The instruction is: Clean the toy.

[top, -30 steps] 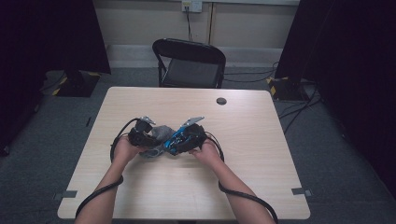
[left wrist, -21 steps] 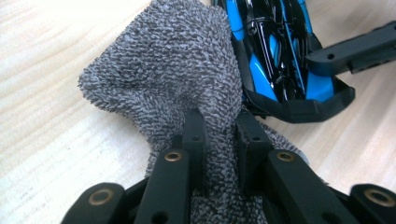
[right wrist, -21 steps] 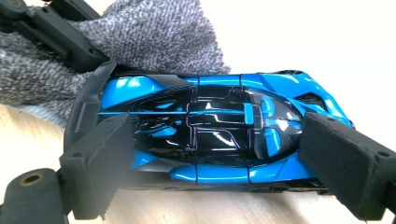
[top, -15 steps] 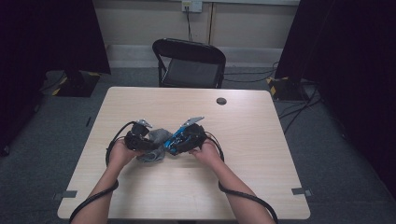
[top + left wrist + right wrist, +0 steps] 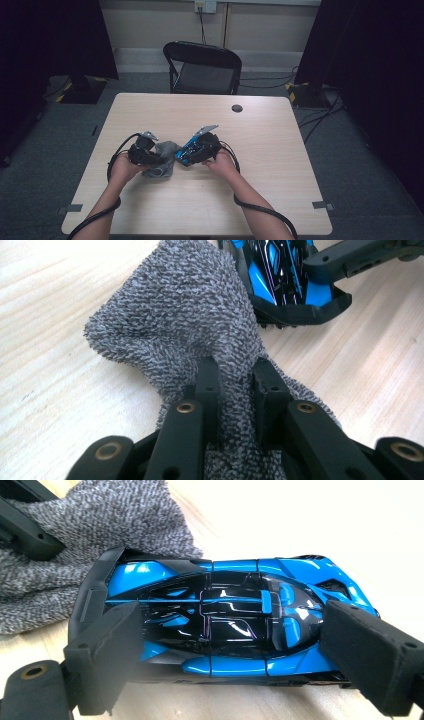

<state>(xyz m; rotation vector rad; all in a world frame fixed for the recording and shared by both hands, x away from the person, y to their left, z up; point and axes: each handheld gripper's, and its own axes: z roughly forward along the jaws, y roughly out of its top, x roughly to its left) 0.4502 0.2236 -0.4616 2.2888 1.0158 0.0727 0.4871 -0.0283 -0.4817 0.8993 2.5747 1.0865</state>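
Grey-flecked cloth (image 5: 185,325), blue-and-black toy car (image 5: 225,620), pale wood-grain table (image 5: 280,190).

Black folding chair (image 5: 204,67) behind table (image 5: 280,150); small dark round thing (image 5: 237,108), maybe cap, near far edge.

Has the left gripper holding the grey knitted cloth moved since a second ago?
Yes. In the high view the left gripper, shut on the grey knitted cloth, has slid right toward the blue and black toy car, away from the table's left edge.

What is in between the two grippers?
A grey cloth, pinched by the left gripper, beside the blue toy car held by the right gripper; the high view shows it.
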